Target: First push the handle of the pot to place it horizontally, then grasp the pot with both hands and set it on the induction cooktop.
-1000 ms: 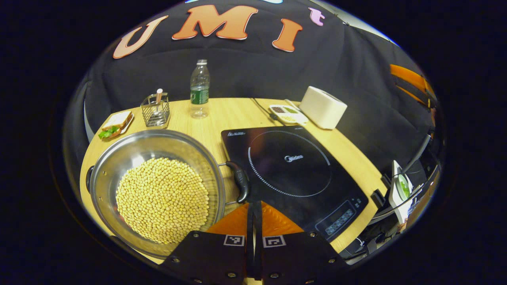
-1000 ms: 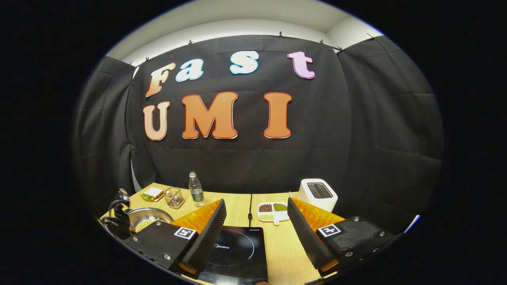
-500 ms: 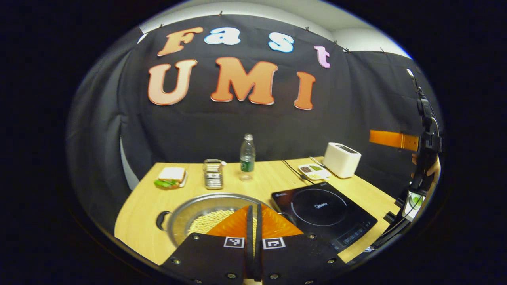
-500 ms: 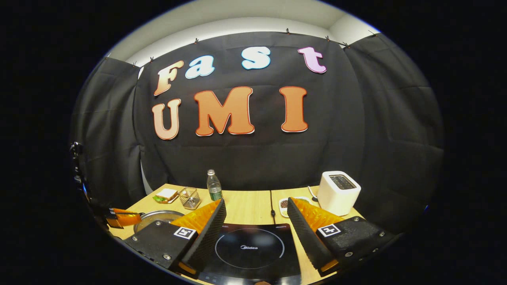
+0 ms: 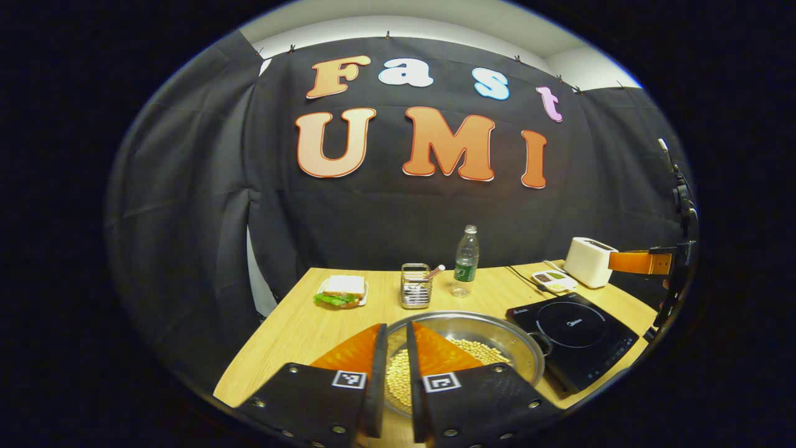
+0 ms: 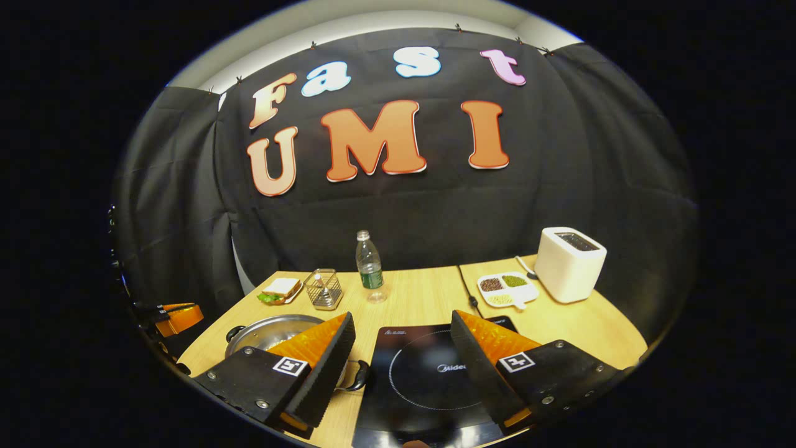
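Note:
A steel pot (image 5: 497, 333) full of yellow beans sits on the wooden table, left of the black induction cooktop (image 5: 578, 330). My left gripper (image 5: 396, 326) hovers over the pot's near rim, open by a narrow gap through which beans show. In the right gripper view, the pot (image 6: 261, 326) has one black handle (image 6: 360, 375) beside the cooktop (image 6: 429, 373) and another at its far left. My right gripper (image 6: 403, 316) hangs wide open and holds nothing above the cooktop's near half. Its orange finger (image 5: 640, 262) shows far right in the left gripper view.
Along the back of the table (image 6: 423, 298) stand a sandwich plate (image 6: 280, 289), a wire basket (image 6: 323, 289), a water bottle (image 6: 369, 267), a divided dish of beans (image 6: 505, 289) and a white toaster (image 6: 569, 264). A black cable (image 6: 466, 289) runs to the cooktop.
My left gripper has pulled back and risen from the pot's handle, and its fingers have parted slightly. The right gripper has come nearer the table; the cooktop looks larger.

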`<state>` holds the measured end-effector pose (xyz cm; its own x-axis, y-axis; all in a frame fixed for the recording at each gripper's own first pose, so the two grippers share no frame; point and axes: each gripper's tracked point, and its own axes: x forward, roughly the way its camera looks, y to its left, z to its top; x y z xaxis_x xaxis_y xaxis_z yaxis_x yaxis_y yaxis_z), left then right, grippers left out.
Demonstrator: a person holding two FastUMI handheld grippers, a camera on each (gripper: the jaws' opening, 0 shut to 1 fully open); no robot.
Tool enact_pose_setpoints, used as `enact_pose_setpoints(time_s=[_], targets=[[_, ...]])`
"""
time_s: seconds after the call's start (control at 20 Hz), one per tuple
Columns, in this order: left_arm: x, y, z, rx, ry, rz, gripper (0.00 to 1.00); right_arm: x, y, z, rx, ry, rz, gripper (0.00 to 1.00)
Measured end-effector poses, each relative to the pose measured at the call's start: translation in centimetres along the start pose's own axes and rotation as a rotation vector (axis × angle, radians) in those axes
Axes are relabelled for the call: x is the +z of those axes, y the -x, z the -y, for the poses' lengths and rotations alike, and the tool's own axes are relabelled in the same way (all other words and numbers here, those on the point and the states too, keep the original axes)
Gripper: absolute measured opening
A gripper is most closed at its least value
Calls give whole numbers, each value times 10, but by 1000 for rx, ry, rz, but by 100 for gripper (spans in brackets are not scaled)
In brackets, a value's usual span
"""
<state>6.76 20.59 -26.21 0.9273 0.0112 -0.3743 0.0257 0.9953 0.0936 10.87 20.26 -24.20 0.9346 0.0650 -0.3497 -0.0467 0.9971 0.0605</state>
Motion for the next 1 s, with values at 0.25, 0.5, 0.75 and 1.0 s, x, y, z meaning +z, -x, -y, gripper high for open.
enact_pose_setpoints(time_s=[0.25,0.5,0.75,1.0], targets=[[-44,-22,-29,-26,59,-88,62,-39,-29,-25,-20,4,-80,96],[-72,-42,-40,-67,104,-136,78,-90,-59,-40,-47,27,-190,96],[-103,-69,-59,-48,114,-216,77,-122,-72,-54,-55,78,-257,96],[-116,-87,-55,-71,128,-247,78,-146,-73,-64,-28,77,-329,96]])
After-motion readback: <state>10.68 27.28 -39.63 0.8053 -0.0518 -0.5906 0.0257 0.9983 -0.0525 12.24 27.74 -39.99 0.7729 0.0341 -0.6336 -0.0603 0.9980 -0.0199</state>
